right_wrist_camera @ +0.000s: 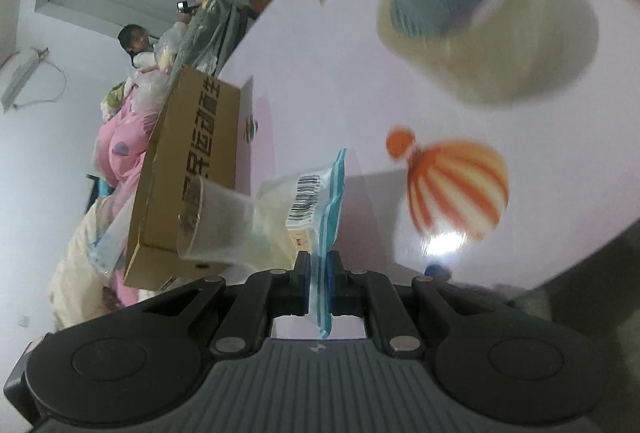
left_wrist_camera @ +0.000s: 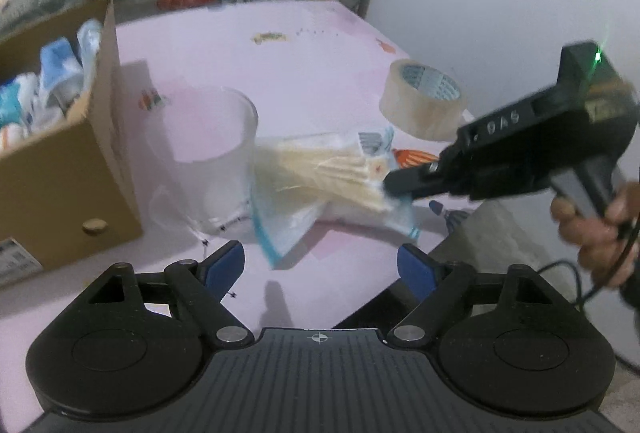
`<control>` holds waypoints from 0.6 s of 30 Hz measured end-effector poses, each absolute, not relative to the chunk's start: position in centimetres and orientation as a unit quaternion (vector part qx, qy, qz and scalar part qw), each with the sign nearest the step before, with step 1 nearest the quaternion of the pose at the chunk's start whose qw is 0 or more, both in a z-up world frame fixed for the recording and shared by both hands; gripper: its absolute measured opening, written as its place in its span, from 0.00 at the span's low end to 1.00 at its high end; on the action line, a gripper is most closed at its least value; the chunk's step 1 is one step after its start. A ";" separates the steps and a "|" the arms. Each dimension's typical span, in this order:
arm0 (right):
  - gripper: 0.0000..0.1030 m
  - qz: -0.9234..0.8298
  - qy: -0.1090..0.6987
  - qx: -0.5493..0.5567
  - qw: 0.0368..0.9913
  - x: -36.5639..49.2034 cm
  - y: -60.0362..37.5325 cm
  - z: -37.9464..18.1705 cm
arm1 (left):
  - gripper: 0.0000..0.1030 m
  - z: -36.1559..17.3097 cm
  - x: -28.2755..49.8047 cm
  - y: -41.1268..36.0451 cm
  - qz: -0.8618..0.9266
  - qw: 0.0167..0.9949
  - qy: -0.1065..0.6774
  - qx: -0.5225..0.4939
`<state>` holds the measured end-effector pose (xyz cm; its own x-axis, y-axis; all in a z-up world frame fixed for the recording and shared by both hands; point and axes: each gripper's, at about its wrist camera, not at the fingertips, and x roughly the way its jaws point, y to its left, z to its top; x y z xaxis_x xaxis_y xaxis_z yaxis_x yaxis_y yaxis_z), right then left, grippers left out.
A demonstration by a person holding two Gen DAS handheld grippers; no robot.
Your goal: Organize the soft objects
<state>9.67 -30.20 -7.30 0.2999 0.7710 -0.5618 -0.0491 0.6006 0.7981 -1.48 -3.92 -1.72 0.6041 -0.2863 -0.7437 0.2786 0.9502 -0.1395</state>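
Observation:
A clear zip bag [left_wrist_camera: 320, 189] with a blue seal strip holds pale sticks and lies lifted just above the pink table [left_wrist_camera: 280, 45], beside a clear plastic cup [left_wrist_camera: 204, 157]. My right gripper [left_wrist_camera: 390, 187] comes in from the right and is shut on the bag's edge. In the right wrist view the bag [right_wrist_camera: 316, 201] runs between the closed pads of that gripper [right_wrist_camera: 319, 265], with the cup [right_wrist_camera: 216, 229] beyond it. My left gripper [left_wrist_camera: 320, 267] hovers near the table's front edge, just short of the bag, jaws wide and nothing between them.
A cardboard box [left_wrist_camera: 68, 169] with soft packets inside stands at the left, seen also as the box [right_wrist_camera: 188, 169] in the right wrist view. A roll of clear tape [left_wrist_camera: 424, 99] sits at the right. A person [right_wrist_camera: 134, 37] stands in the background. The table's corner drops off at right.

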 end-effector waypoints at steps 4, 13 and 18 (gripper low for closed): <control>0.00 0.292 0.535 0.351 0.711 9.6 -30.1 -8.4 | 0.78 -2.6 -0.8 -4.2 -0.157 0.887 0.434 -0.012; 0.17 0.285 0.487 0.237 0.790 8.6 -31.1 -4.5 | 0.76 -3.2 0.5 -4.7 -0.171 0.879 0.444 -0.029; 0.17 0.300 0.451 0.178 0.822 8.5 -29.6 -2.5 | 0.76 -3.3 0.6 -4.1 -0.168 0.883 0.437 -0.034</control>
<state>8.48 -29.61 -2.53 0.4128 0.6533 -0.6346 -0.3330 0.7568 0.5625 0.59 -4.11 -3.31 0.5610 -0.3266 -0.7606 0.2666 0.9412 -0.2075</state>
